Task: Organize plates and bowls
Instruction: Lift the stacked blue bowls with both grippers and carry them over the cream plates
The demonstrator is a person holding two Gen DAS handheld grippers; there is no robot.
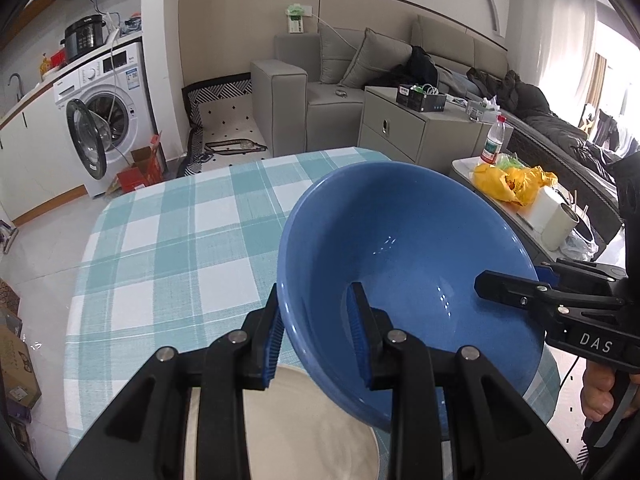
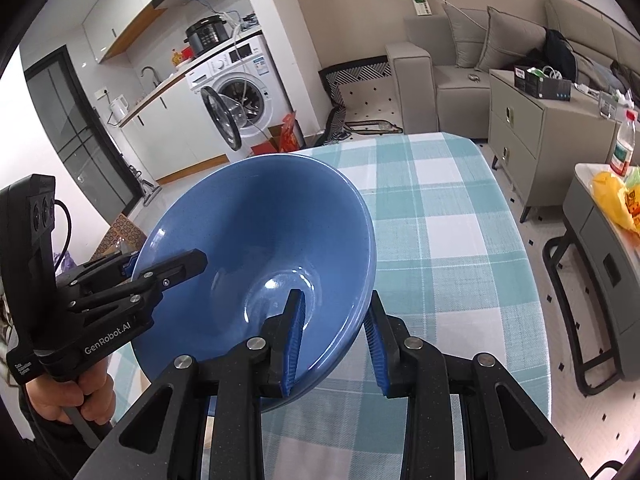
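Observation:
A large blue bowl (image 1: 408,264) is held above the checked tablecloth, and it also shows in the right wrist view (image 2: 256,248). My left gripper (image 1: 316,344) straddles the bowl's near rim, one finger inside and one outside, shut on it. My right gripper (image 2: 334,344) grips the opposite rim the same way; it shows at the right of the left wrist view (image 1: 516,284). The left gripper shows at the left of the right wrist view (image 2: 168,268). A cream plate (image 1: 312,432) lies on the table under the bowl.
The table with the teal and white checked cloth (image 1: 176,240) has floor around it. A side table (image 1: 520,216) at the right holds a yellow bag, a bottle and a white cup. A grey cabinet (image 2: 536,132) and a sofa stand behind.

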